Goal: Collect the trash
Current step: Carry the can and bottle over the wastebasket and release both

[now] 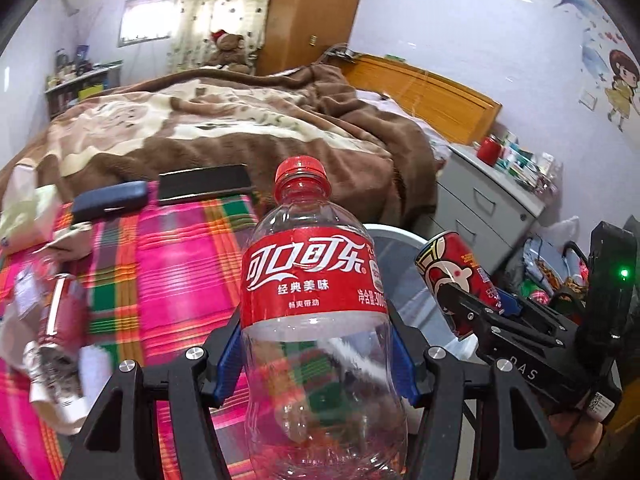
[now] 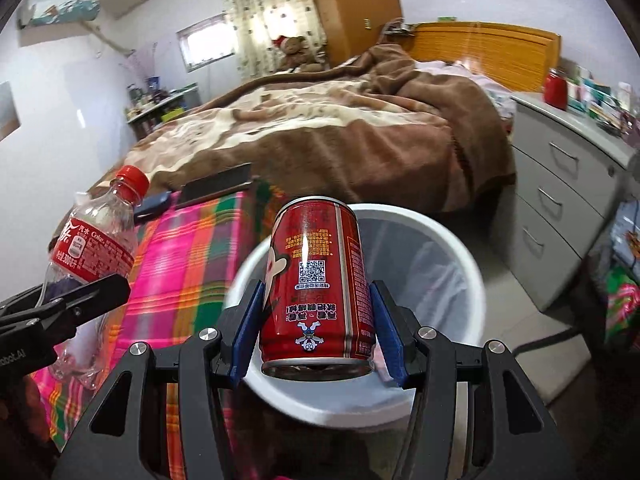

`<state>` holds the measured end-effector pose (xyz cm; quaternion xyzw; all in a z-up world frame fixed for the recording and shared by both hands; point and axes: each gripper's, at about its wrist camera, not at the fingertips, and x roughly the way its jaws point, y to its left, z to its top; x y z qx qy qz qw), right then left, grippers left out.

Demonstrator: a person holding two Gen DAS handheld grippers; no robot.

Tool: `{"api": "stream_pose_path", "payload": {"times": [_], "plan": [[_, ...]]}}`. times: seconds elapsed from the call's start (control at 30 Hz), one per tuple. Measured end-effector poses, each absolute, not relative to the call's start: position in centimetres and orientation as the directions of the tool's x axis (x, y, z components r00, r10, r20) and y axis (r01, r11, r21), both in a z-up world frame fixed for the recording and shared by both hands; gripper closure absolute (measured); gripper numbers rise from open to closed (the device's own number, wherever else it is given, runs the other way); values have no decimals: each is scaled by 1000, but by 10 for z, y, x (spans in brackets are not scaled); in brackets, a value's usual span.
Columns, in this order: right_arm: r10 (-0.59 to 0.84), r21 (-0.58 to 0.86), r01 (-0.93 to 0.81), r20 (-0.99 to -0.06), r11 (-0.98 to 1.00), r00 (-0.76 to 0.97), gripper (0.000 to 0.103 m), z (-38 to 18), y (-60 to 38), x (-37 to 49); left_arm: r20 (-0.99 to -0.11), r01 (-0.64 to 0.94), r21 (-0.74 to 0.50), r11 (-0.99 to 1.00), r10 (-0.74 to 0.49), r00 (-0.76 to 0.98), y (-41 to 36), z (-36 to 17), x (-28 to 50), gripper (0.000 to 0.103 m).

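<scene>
My left gripper is shut on an empty clear Coca-Cola bottle with a red cap and label, held upright over the pink plaid cloth. My right gripper is shut on a red drink can, held above the white trash bin, which has a clear liner. The can and the right gripper also show in the left wrist view. The bottle also shows in the right wrist view, at the left. Crumpled wrappers lie on the cloth at the left.
A dark case and a black flat box lie at the cloth's far edge. A bed with a brown blanket is behind. A grey drawer cabinet stands right of the bin, with clutter beside it.
</scene>
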<state>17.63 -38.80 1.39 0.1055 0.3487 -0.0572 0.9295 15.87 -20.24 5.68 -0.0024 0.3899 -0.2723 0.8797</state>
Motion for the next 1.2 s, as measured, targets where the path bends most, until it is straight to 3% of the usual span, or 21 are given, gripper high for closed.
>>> {"api": "stream_pose_path", "payload": {"times": [0.43,0.77,0.83,0.9,0.97,1.2], "plan": [[-66,133,240,-737,962,672,49,-13,-419,182,-728,537,-261,802,-529,436,-274,26,186,41],[-75,116,251,-764,961,641,48,-21,-430,182,-751,522,-285,804,-525,400,-287,7,201,40],[-86,110,256,-757,960,648,44,-20,-430,181,-747,529,-289,798,-533,396,-287,8,199,40],[-93,114,265,-749,958,656,36,-18,-432,179,-742,531,-277,801,-529,411,-287,11,197,33],[-92,118,266,-744,957,661,36,-16,-431,177,-738,526,-280,803,-530,417,-284,13,198,28],[-102,125,278,-728,952,677,36,-9,-432,172,-720,502,-291,814,-533,446,-267,23,193,28]]}}
